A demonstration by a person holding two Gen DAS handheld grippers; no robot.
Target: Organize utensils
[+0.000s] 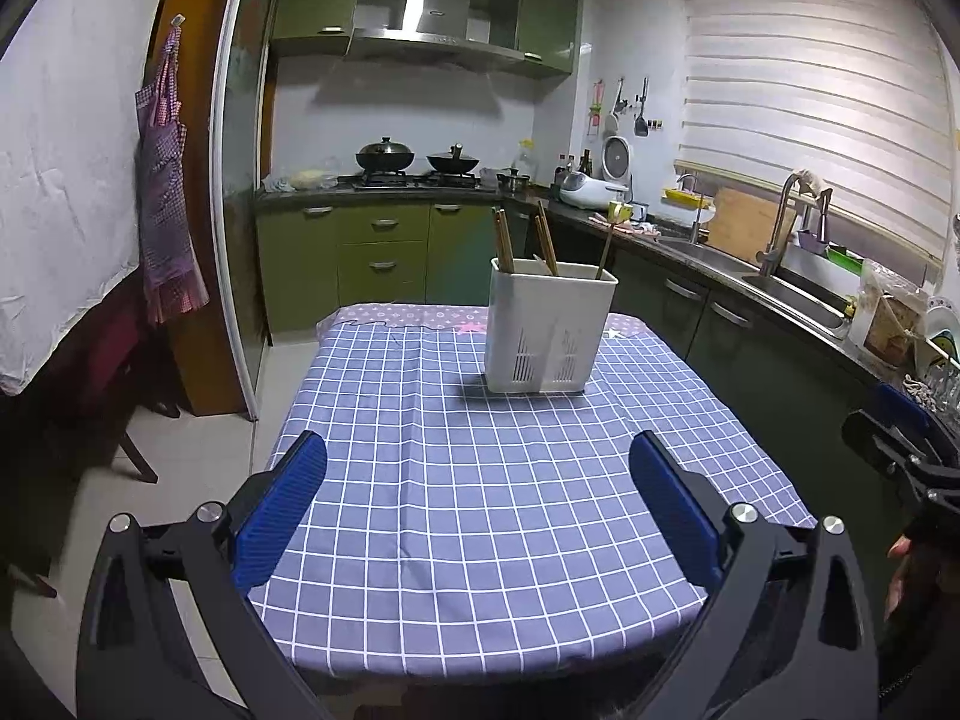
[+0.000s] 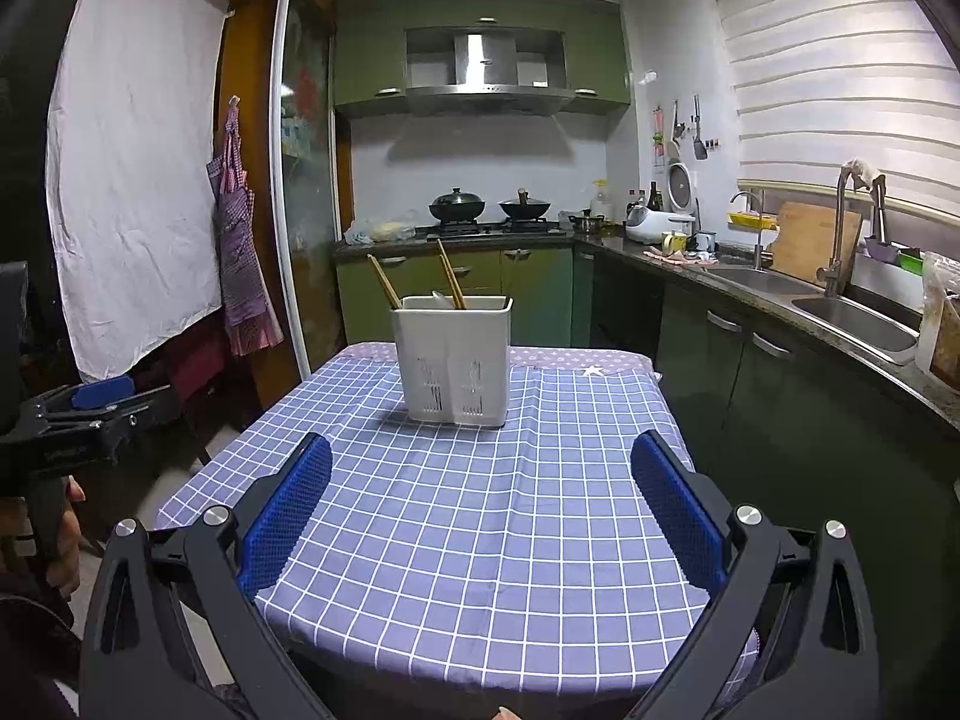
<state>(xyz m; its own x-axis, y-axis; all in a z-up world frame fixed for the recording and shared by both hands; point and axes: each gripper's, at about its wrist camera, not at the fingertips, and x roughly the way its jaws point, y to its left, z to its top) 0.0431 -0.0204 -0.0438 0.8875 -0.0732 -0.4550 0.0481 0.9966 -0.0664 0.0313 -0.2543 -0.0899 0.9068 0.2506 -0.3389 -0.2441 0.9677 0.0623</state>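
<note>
Both hand-held grippers, left (image 1: pixel 478 456) and right (image 2: pixel 481 461), gaping, empty; utensil holder (image 1: pixel 547 327) well ahead.

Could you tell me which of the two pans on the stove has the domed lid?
The left wok, nearer the hanging apron: it wears a rounded dark lid, whereas the right pan shows a handle sticking up.

Both fisheye cameras sit just behind their own claw and look forward and slightly down across the checked bench (image 1: pixel 480 540) toward the stove wall. The left view stands left of the white holder (image 1: pixel 549 330), the right view further right. Both share the bench, holder (image 2: pixel 456 360) and sink counter (image 2: pixel 840 312).
</note>
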